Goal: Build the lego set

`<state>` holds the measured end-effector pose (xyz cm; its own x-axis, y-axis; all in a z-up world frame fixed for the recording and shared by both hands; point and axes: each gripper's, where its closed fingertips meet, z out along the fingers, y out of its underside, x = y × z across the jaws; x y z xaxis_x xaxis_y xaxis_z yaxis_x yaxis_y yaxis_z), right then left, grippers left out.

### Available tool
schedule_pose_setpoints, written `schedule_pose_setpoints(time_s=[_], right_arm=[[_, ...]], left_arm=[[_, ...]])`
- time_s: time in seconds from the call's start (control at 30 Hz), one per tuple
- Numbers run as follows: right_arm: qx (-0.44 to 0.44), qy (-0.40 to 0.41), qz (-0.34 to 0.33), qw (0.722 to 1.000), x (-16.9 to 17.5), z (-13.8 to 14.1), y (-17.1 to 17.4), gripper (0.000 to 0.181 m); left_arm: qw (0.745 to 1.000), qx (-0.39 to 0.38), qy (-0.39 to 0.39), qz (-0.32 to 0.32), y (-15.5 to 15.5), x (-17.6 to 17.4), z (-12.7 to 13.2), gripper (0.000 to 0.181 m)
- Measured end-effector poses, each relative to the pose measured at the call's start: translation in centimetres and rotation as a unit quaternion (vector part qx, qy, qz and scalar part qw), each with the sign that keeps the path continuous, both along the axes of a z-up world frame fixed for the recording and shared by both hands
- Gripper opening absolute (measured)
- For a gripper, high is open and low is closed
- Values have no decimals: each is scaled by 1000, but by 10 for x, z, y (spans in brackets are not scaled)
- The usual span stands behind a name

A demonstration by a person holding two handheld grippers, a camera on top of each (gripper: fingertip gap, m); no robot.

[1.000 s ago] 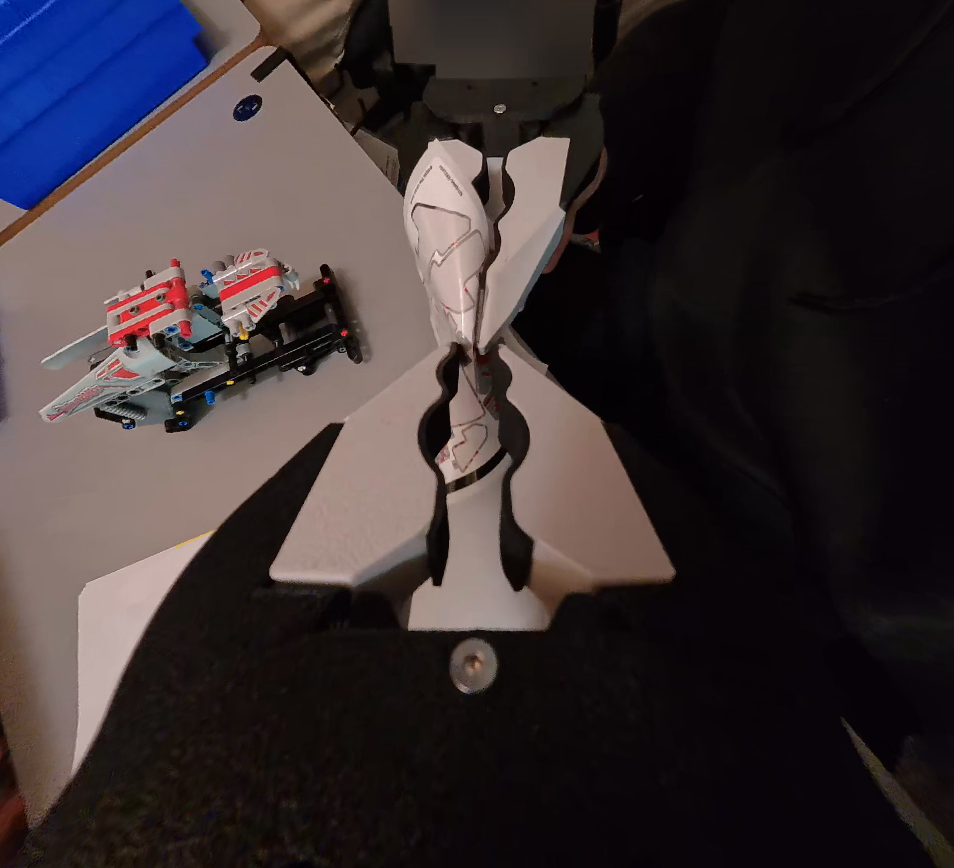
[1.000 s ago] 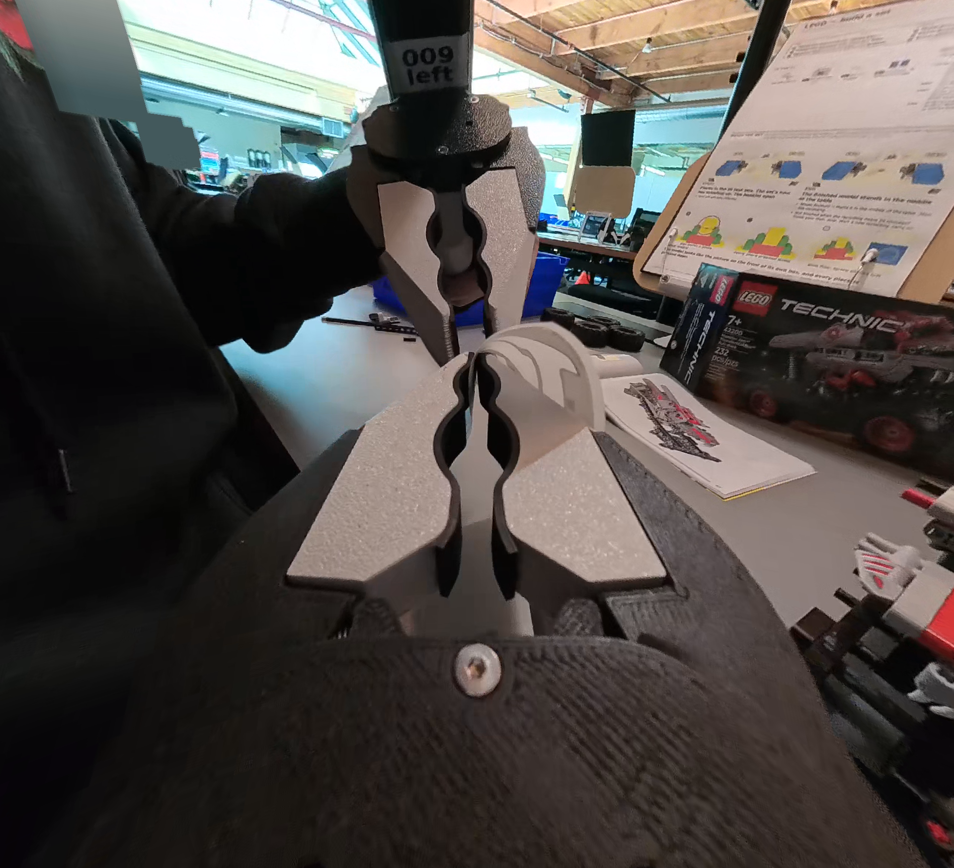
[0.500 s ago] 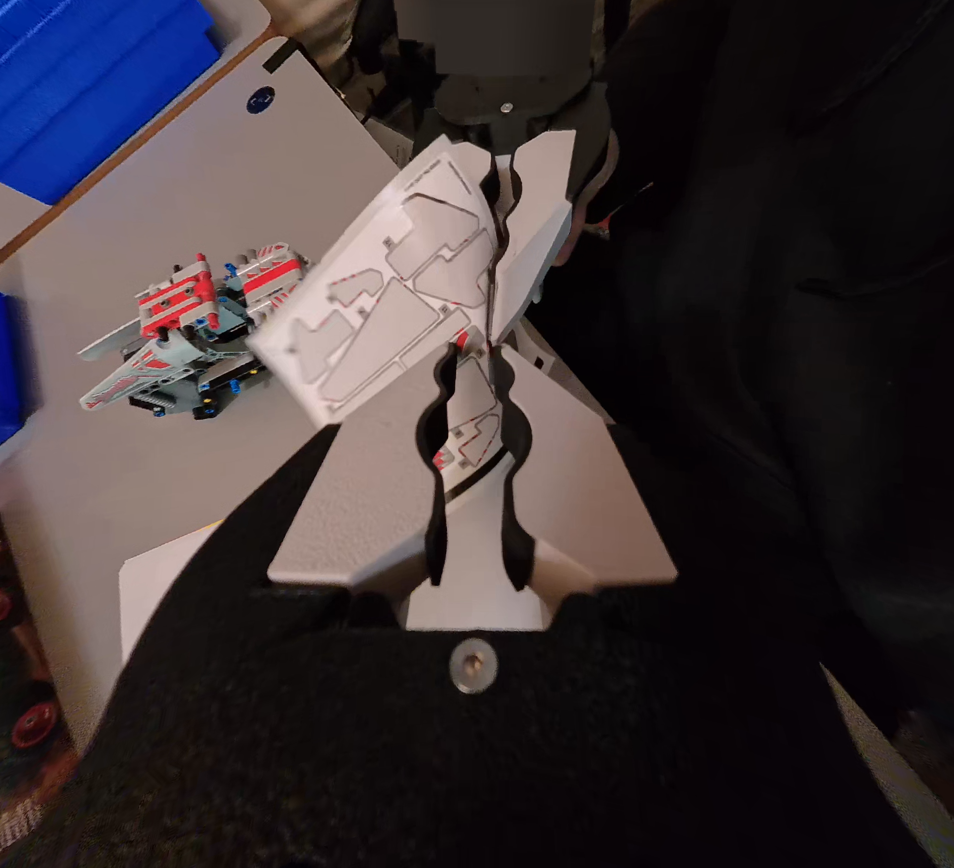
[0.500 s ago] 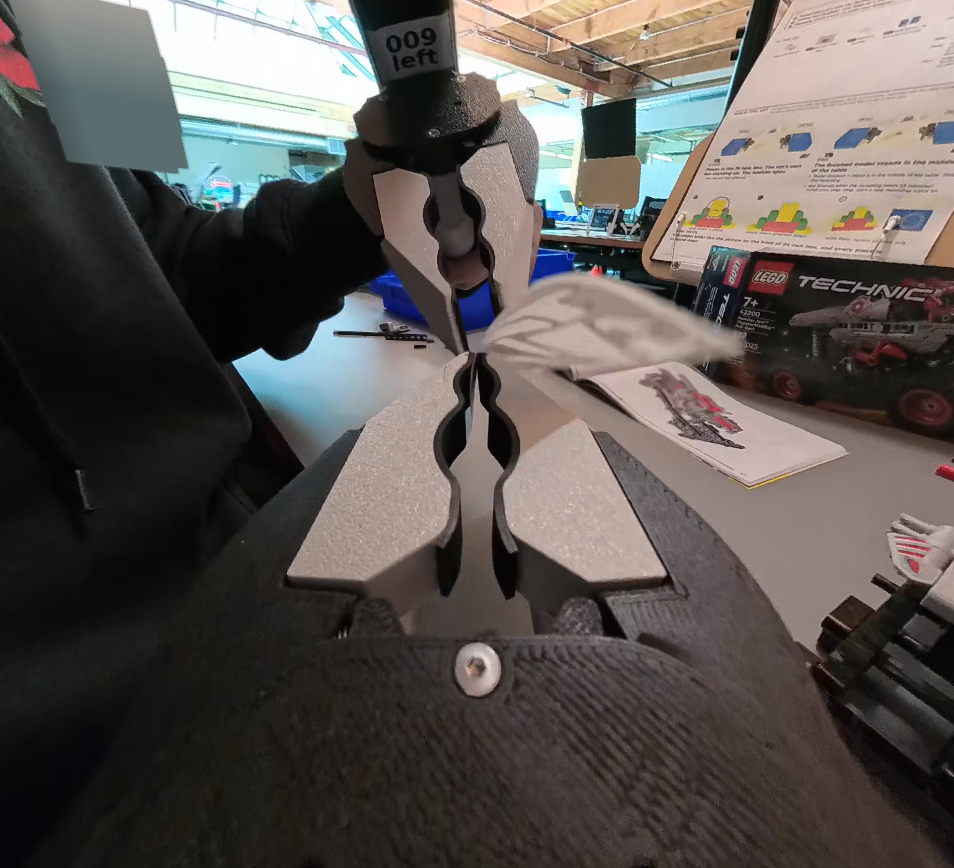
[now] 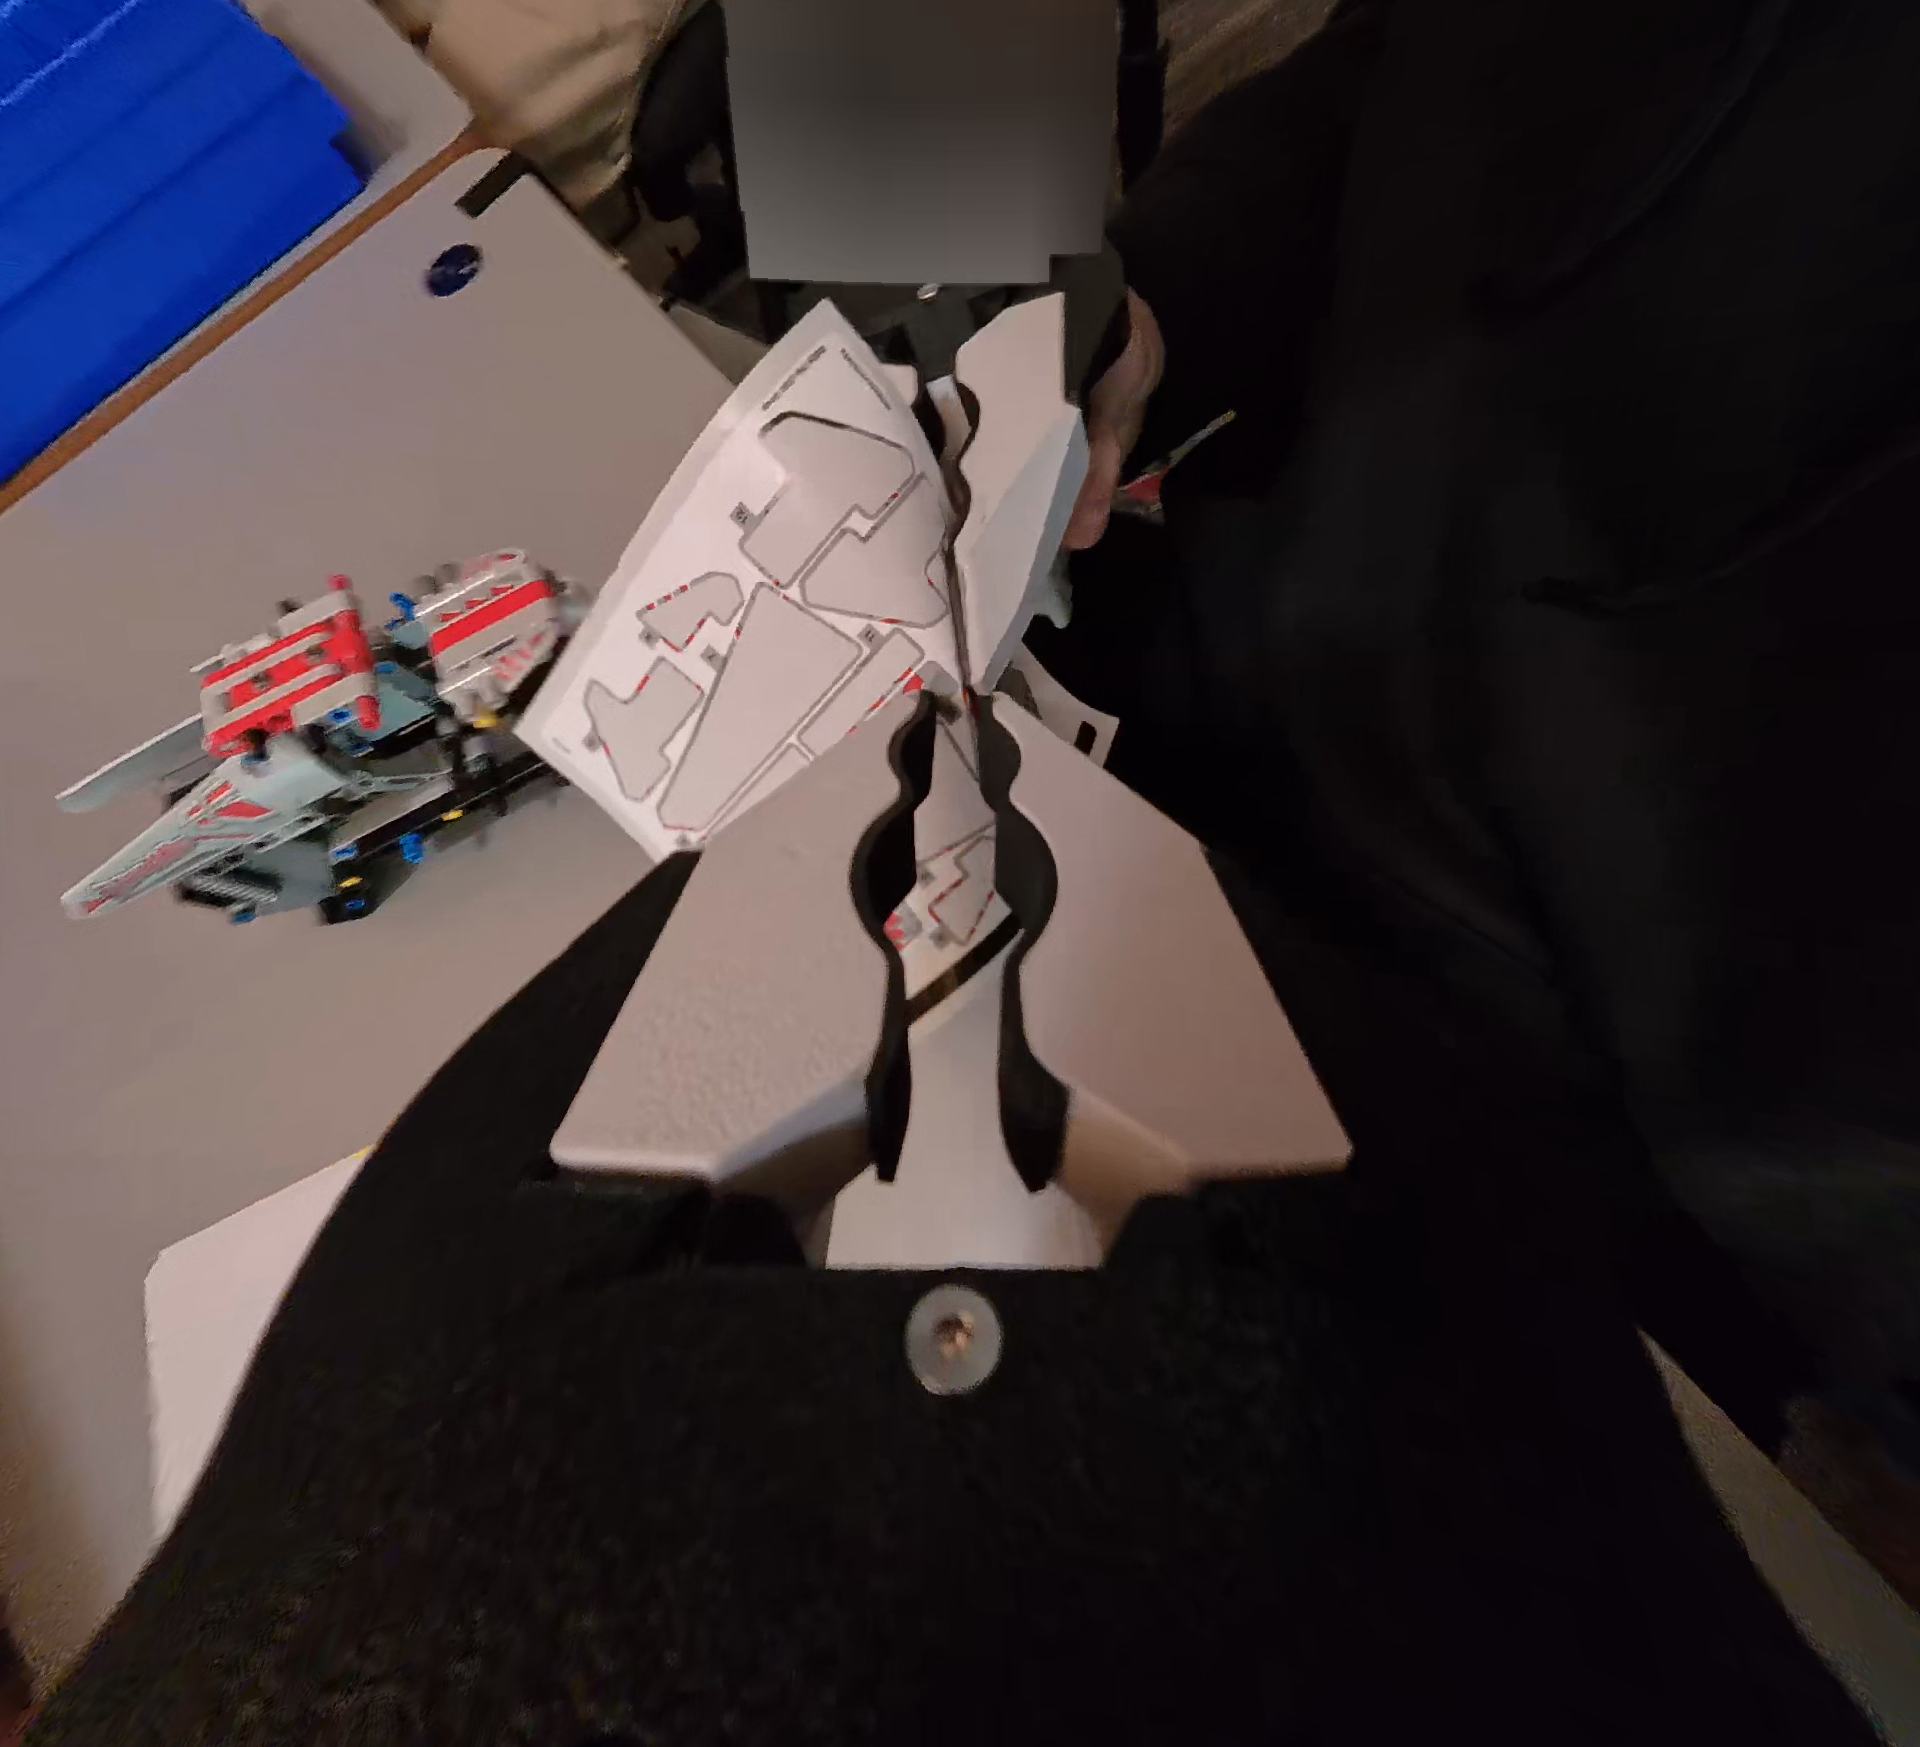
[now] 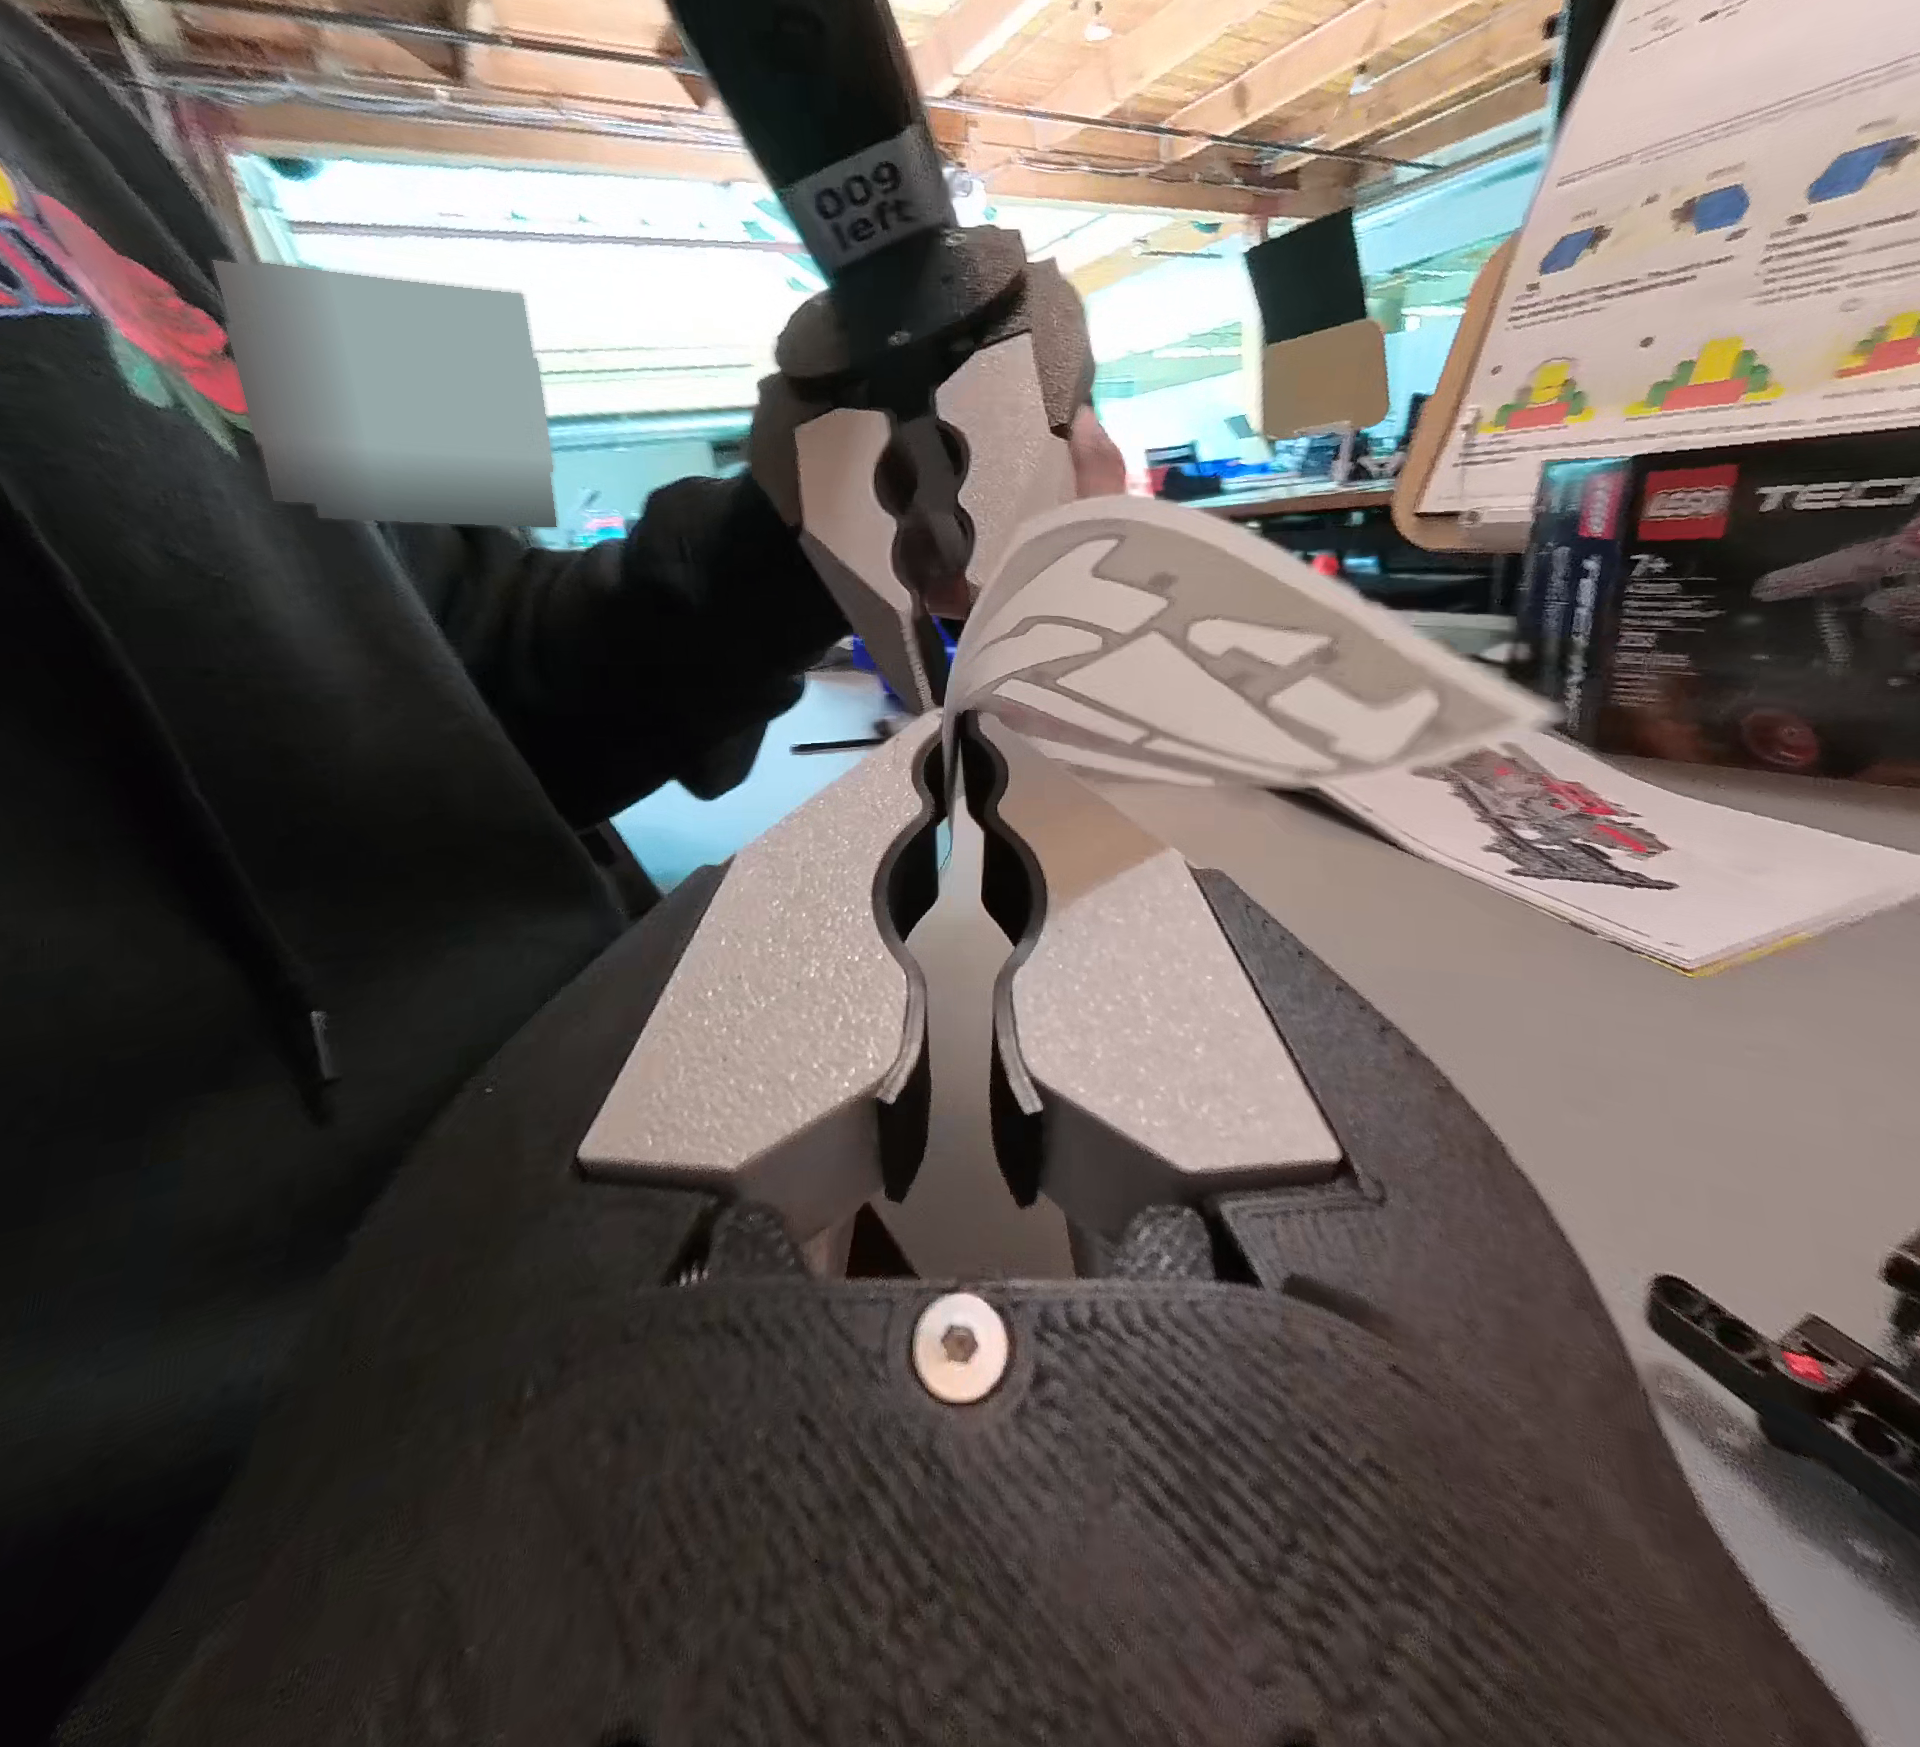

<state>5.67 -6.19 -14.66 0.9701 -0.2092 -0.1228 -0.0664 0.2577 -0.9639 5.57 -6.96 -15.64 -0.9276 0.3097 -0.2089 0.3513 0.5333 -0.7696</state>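
My left gripper (image 5: pixel 951 710) and right gripper (image 6: pixel 951 741) meet tip to tip in the air in front of me, both clamped on the same edge of a white sticker sheet (image 5: pixel 748 617), which fans out to one side, mostly peeled. Below on the grey surface (image 5: pixel 312 450) lies the half-built red and grey lego model (image 5: pixel 312 721), well apart from the sheet. An instruction booklet (image 6: pixel 1558 856) and the set's box (image 6: pixel 1745 617) sit farther out. I judge the sheet could tear or crease if I pull unevenly, or a sticker could fold onto itself.
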Motion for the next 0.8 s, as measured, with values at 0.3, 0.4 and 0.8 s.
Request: schedule_pose_setpoints(time_s=[0.3,0.4,0.8], right_arm=[[25,-17,49,998,-12,3,-2,0],[38,-24,51,998,-14,6,-4,0],[14,-49,29,998,-13,6,-2,0]], left_arm=[[989,-22,134,-63,-2,-15,3,6],[982,-36,170,-70,-4,-16,7,6],[982,-12,185,-27,-4,-18,8,11]])
